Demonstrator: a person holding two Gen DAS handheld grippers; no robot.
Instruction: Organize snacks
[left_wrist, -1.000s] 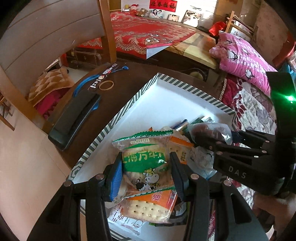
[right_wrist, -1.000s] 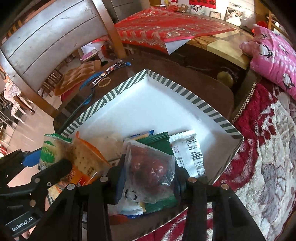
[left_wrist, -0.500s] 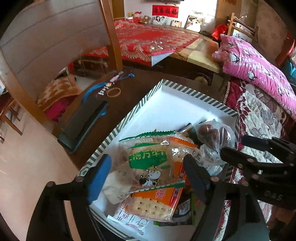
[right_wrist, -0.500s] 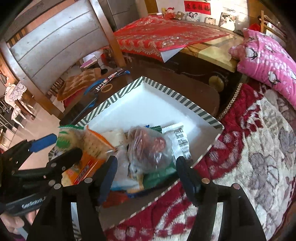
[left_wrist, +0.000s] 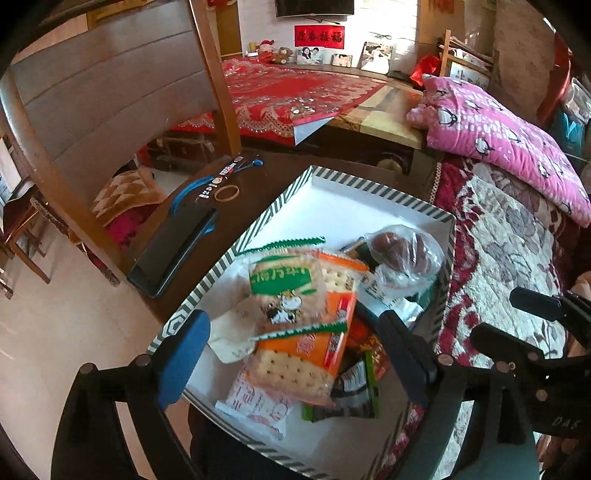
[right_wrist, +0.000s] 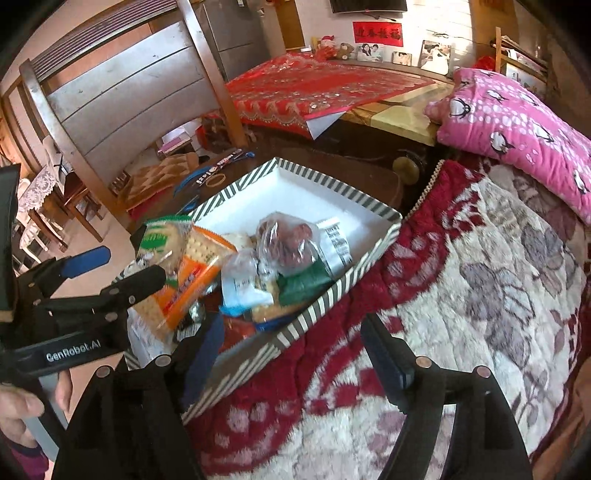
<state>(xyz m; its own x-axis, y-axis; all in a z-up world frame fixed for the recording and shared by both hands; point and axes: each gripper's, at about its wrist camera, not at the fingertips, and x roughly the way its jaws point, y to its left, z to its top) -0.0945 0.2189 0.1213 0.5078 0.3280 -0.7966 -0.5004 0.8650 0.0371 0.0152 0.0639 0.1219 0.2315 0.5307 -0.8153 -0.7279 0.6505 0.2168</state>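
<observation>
Both the left gripper (left_wrist: 295, 354) and right gripper (right_wrist: 295, 354) had just been opening, fingers wide and empty, over the snacks (left_wrist: 295, 295) in the striped tray (left_wrist: 280, 199).

Far wall: we see a red banner (left_wrist: 319, 36) with framed photos (left_wrist: 376, 56) below it.
Bed: a red patterned spread (left_wrist: 295, 94) at centre far.
Near left: wooden chair (left_wrist: 110, 96), pale floor (left_wrist: 55, 332).
Right: pink pillow (left_wrist: 498, 136) on a floral blanket (right_wrist: 480, 295).
Light: bright daylight.
</observation>
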